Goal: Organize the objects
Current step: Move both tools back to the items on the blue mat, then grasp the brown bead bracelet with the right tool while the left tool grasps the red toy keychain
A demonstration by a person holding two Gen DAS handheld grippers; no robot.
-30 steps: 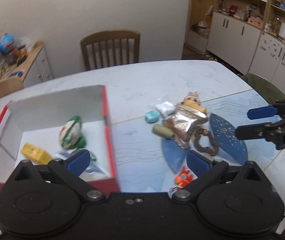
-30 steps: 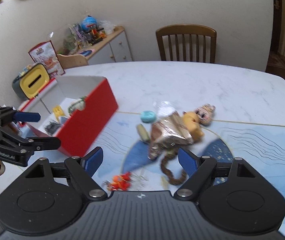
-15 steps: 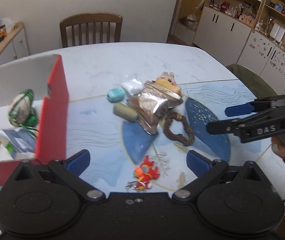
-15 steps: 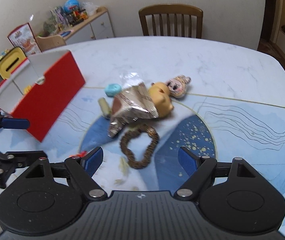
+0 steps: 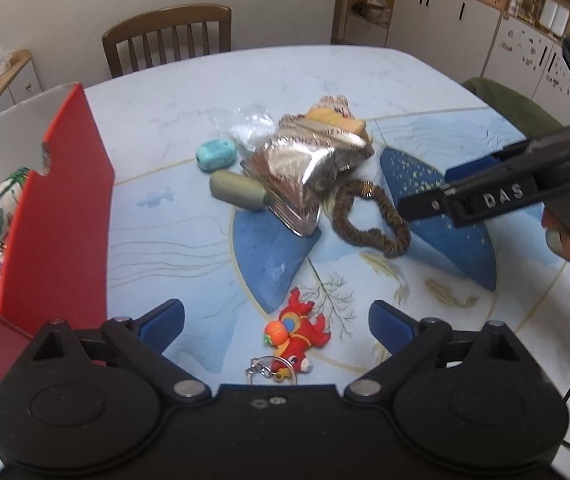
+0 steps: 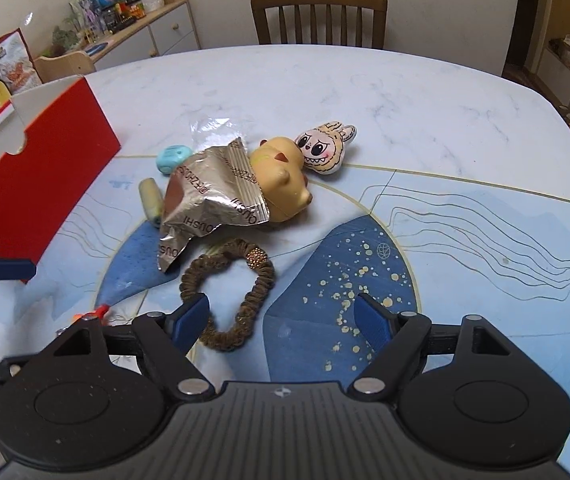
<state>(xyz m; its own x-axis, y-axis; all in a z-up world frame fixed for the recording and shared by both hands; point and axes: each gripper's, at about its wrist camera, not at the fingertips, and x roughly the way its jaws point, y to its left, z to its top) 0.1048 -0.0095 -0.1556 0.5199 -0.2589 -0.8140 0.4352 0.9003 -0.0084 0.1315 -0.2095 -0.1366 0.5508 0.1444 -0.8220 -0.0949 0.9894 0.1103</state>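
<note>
The left claw [image 5: 277,322] is spread wide and carries nothing, low over the red keychain toy [image 5: 296,333] at the near edge of the bench [image 5: 189,224]; the right claw [image 6: 281,318] is likewise spread and empty, its left finger [image 6: 191,316] over the near loop of the brown scrunchie [image 6: 229,282]. The loose things lie in a heap mid-bench: the foil packet [image 6: 213,196] rests on the yellow pig toy [image 6: 285,184] and overlaps the scrunchie's far edge, with the olive cylinder [image 5: 237,191] and teal piece [image 5: 216,154] touching or just beside it; the red box [image 5: 61,216] stands to the left, already holding a few items.

The likely trouble is a snag: lifting the scrunchie could drag the packet and shift the heap; the soft loop may also slip off a single finger if the claw closes off-centre. The keychain's ring [image 5: 269,368] lies partly hidden under the left claw's body, so a blind pinch may miss it.

Compared with a second ago, both cameras sit closer to the heap and lower; the box has slid toward the left edge of both views, and the keychain now lies between the left fingers.
</note>
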